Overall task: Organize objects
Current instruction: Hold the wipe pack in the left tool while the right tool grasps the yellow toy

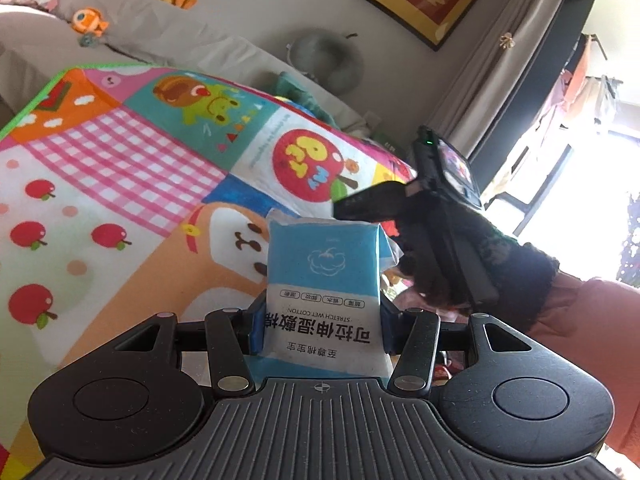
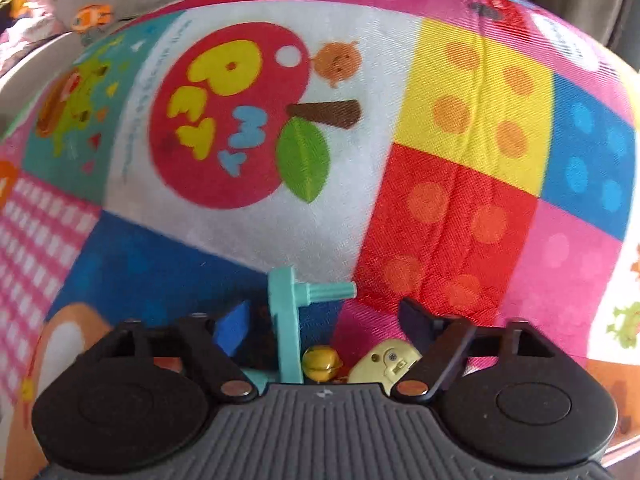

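A blue and white packet of wet cotton pads (image 1: 324, 276) stands upright between the blue pads of my left gripper (image 1: 320, 330), which is shut on its lower part, above the colourful play mat (image 1: 132, 184). In the left wrist view my right gripper (image 1: 372, 200) reaches in from the right, behind the packet's top, held by a dark-gloved hand (image 1: 508, 268). In the right wrist view my right gripper (image 2: 326, 320) points down at the mat with its jaws apart. A teal plastic toy piece (image 2: 288, 320) stands between them, nearer the left pad; neither pad presses it.
A small yellow bell (image 2: 320, 362) and a pale yellow toy (image 2: 386, 362) lie close under the right gripper. A beige sofa (image 1: 168, 40) with plush toys (image 1: 90, 22) stands behind the mat. At the right are a curtain (image 1: 492, 80) and a bright window.
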A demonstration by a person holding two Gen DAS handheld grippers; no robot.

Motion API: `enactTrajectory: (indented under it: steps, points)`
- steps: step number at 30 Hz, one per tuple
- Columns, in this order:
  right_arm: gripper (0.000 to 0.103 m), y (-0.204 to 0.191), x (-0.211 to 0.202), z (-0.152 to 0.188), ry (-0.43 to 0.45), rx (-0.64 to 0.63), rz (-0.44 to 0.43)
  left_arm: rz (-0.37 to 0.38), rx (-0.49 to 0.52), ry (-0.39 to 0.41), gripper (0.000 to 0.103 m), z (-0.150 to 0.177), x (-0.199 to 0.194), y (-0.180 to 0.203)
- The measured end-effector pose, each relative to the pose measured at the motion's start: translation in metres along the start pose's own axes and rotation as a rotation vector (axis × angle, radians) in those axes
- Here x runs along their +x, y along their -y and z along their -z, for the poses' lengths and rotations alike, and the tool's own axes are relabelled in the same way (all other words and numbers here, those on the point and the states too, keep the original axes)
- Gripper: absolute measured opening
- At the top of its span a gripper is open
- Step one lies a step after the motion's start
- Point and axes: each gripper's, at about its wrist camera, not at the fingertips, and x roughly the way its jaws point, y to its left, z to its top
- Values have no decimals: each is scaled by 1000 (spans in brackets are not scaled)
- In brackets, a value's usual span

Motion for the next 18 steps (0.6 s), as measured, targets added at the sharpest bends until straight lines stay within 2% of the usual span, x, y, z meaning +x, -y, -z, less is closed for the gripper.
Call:
enactTrajectory:
  steps: [1, 3, 6, 8, 11, 13, 16, 18]
  points:
    - [54, 4, -3, 3, -15, 0, -11, 3, -2, 1, 56, 0, 0, 0]
    - [45, 14, -12, 12, -39, 8, -29, 15, -7, -1, 56, 0, 0, 0]
    - [42, 23, -30, 36, -67, 13, -46, 16, -6, -1, 56, 0, -1, 0]
    - [37, 24, -43, 55, -82, 9, -71, 16, -3, 5, 56, 0, -1, 1]
    - [27, 20, -65, 85, -107, -25, -97, 9, 9, 3, 56, 0, 0, 2]
    - [17, 15, -78, 100, -121, -60, -109, 4, 18, 5, 56, 1, 0, 3]
    - [10, 7, -99, 117, -89, -115, -86, -4, 32, 23, 56, 1, -2, 5]
    - [9, 8, -118, 124, -48, -97, -105, -15, 38, 44, 56, 1, -4, 5]
